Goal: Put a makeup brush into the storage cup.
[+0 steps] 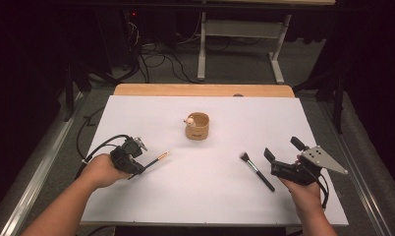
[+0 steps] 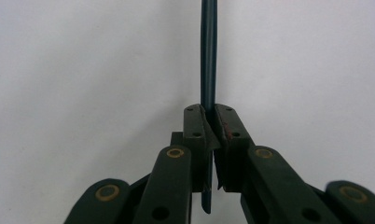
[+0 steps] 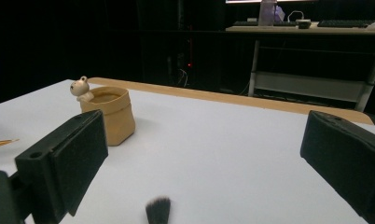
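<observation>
Nearest the person, on the near side of the tan cup (image 1: pixel 197 126) and off toward their left, the left gripper (image 1: pixel 142 166) has its jaws clamped together on the dark handle of a thin brush (image 1: pixel 156 160). In the left gripper view that handle (image 2: pixel 208 56) runs straight up between the pads, with a short stub poking out behind them, so the grip sits near the tail end. That probably leaves the gold tip free to point toward the cup. On the near side of the cup toward the person's right, a makeup brush (image 1: pixel 256 170) lies flat on the white sheet (image 1: pixel 220 201), bristles toward the cup. The right gripper (image 1: pixel 282 153) hangs just beside it with jaws wide apart and nothing between them, likely lined up to pick it. The cup stands mid-table, a small animal figure (image 3: pixel 80 88) on its rim. What is inside it is hard to make out, and the makeup brush is cut off at the bottom edge in the right gripper view.
</observation>
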